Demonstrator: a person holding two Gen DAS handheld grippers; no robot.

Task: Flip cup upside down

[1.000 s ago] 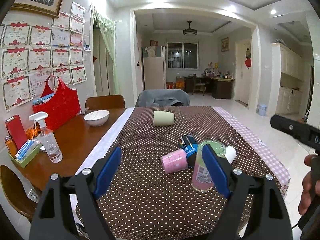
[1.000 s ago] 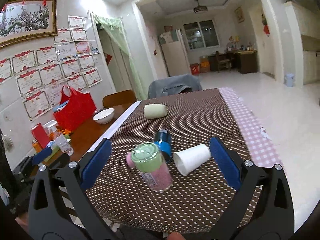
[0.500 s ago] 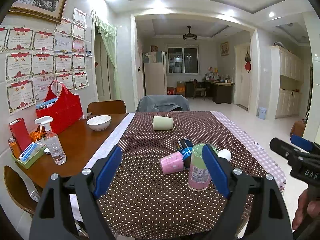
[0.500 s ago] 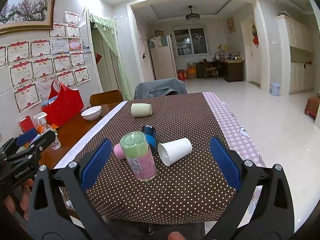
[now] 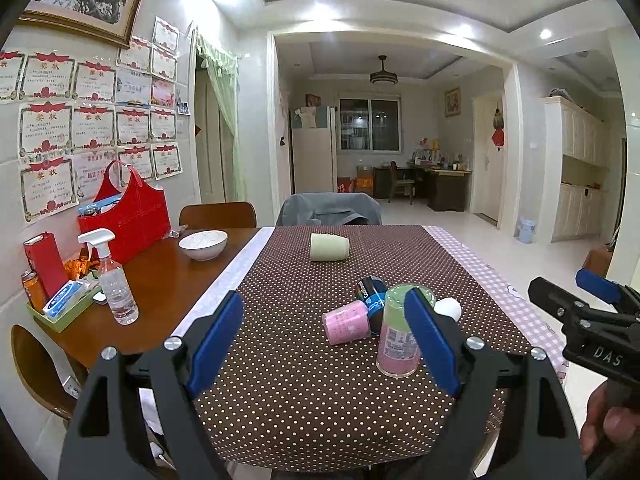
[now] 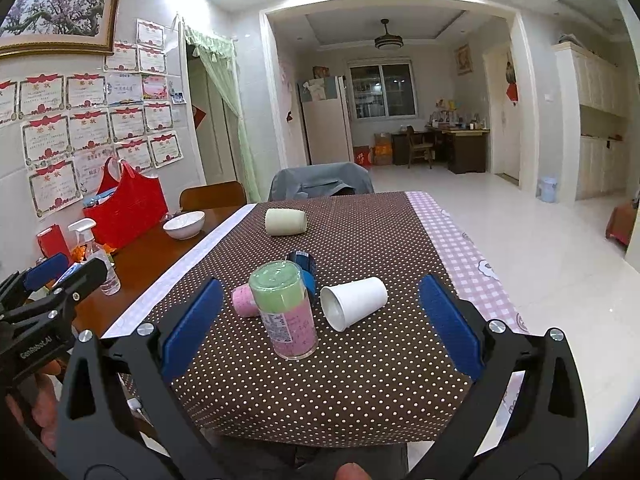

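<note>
A pink-and-green cup stands upside down on the dotted brown tablecloth. Around it lie a pink cup, a dark blue cup, a white paper cup and, farther back, a pale green cup, all on their sides. My left gripper is open and empty, held back from the table's near edge. My right gripper is open and empty, also held back from the near edge.
On the bare wood at the left are a white bowl, a spray bottle, a red bag and a green tray with packets. Chairs stand at the far end and left side.
Both grippers have pulled back and risen away from the table. The pink-and-green cup, tilted between the right gripper's fingers a second ago, now stands upside down on the cloth, free.
</note>
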